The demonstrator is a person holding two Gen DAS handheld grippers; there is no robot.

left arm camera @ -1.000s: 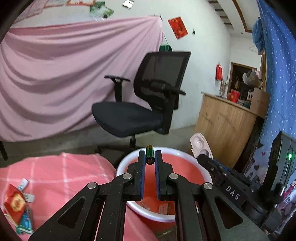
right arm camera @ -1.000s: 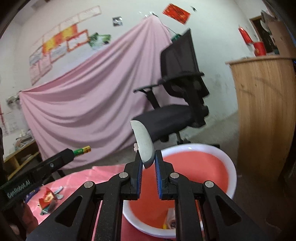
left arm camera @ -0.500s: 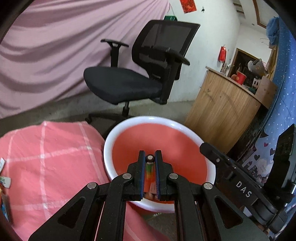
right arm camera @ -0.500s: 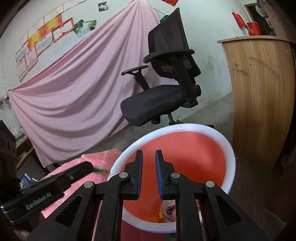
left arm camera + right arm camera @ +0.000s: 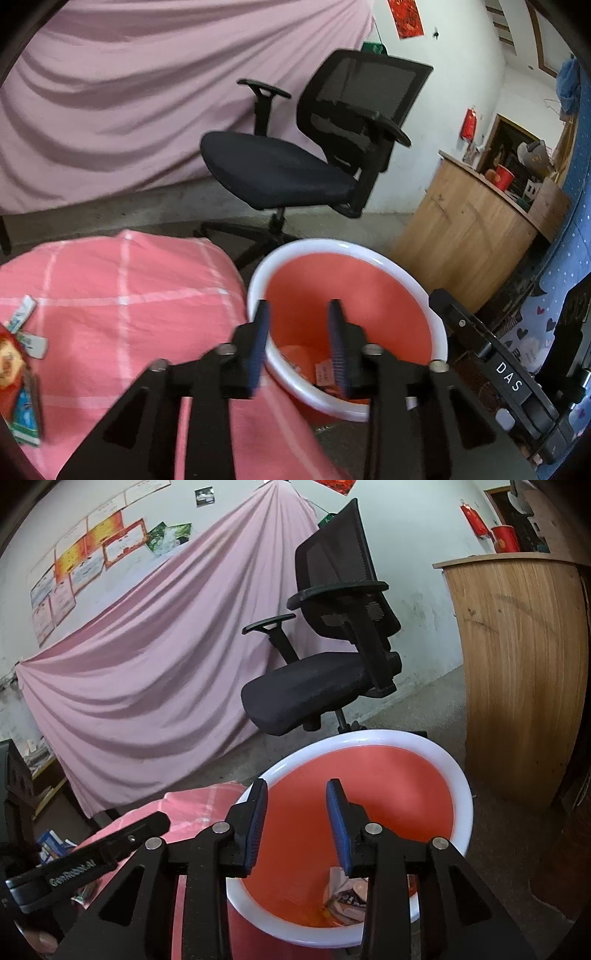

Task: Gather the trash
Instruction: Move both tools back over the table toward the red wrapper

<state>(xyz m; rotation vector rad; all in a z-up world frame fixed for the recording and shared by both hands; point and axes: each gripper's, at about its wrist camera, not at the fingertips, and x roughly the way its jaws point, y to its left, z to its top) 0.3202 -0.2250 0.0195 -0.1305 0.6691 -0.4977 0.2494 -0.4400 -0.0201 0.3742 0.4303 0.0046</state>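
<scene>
A red bin with a white rim (image 5: 373,254) (image 5: 461,775) stands on the floor beside a pink checked tablecloth (image 5: 129,291). Both grippers hover over its mouth. My left gripper (image 5: 298,315) has its jaws opening with nothing between them. My right gripper (image 5: 296,794) is likewise opening and holds nothing. Wrappers and scraps lie at the bin's bottom (image 5: 325,371) (image 5: 345,893). More trash, a red packet (image 5: 9,360) and small wrappers (image 5: 22,314), lies on the cloth at the far left. The right gripper's body (image 5: 495,365) shows at the right edge of the left wrist view.
A black office chair (image 5: 314,162) (image 5: 332,672) stands just behind the bin. A wooden counter (image 5: 476,225) (image 5: 524,664) is to the right. A pink sheet (image 5: 147,92) hangs across the back wall. Blue dotted fabric (image 5: 576,240) hangs at the far right.
Both grippers have opened. The green battery left the left jaws and the pale flat piece left the right jaws a little earlier. The left gripper tilted down and moved over the bin.
</scene>
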